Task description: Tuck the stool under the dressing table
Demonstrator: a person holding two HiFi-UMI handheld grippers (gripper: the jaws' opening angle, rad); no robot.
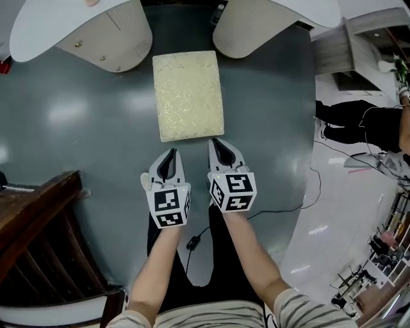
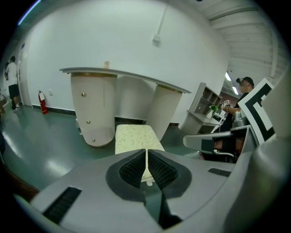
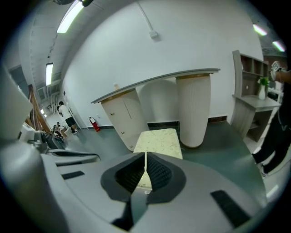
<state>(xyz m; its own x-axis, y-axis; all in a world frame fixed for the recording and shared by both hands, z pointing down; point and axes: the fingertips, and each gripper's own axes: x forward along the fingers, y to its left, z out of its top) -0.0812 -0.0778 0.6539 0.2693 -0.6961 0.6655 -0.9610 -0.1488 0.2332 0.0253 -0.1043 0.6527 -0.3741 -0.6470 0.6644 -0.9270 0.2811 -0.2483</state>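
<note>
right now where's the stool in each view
Head view: the stool is a pale rectangle at upper centre.
Left gripper view: centre, just above the shut left claw.
Right gripper view: centre, just above the shut right claw.
Shared landmark: the dressing table with its two rounded pedestals, just beyond the stool in every view.

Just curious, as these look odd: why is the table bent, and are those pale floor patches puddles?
Head view: the pale patches on the floor look like lamp glare, not water. Left gripper view: the wide lens bows the dressing table and darkens the corners. Right gripper view: same bowing, plus bright ceiling lights.
</note>
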